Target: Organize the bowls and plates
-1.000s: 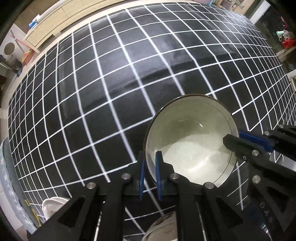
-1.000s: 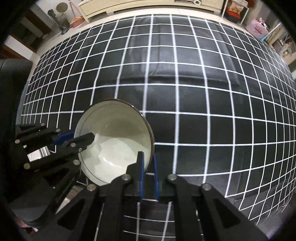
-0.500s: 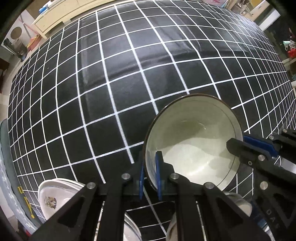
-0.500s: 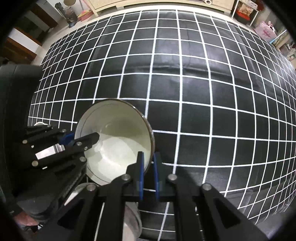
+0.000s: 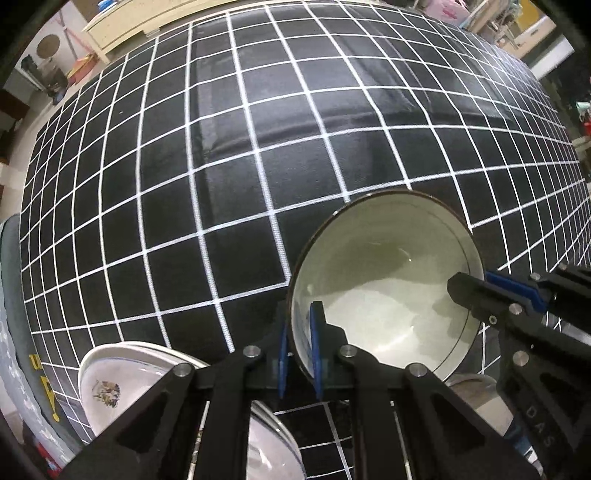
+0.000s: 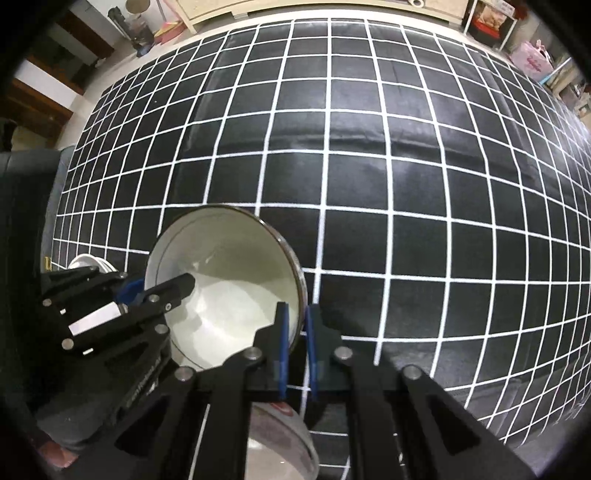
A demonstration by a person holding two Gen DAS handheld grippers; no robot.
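Observation:
A pale bowl with a dark rim [image 5: 384, 280] is held in the air above the black grid cloth [image 5: 236, 155]. My left gripper [image 5: 298, 350] is shut on its left rim. My right gripper [image 6: 295, 350] is shut on its right rim; the bowl shows in the right wrist view [image 6: 225, 284] too. The right gripper also shows in the left wrist view [image 5: 491, 295], and the left gripper in the right wrist view [image 6: 155, 295]. A stack of white plates with a small picture [image 5: 122, 391] lies below at the near left edge. Another bowl [image 6: 280, 439] sits under the held one.
The cloth [image 6: 369, 166] covers the whole table. A grey chair back [image 6: 22, 206] stands at the left edge. A pale cabinet [image 5: 122, 22] and floor clutter lie beyond the far edge.
Both grippers have pulled back toward the near edge with the bowl. The plate stack and the lower bowl have come into view beneath them.

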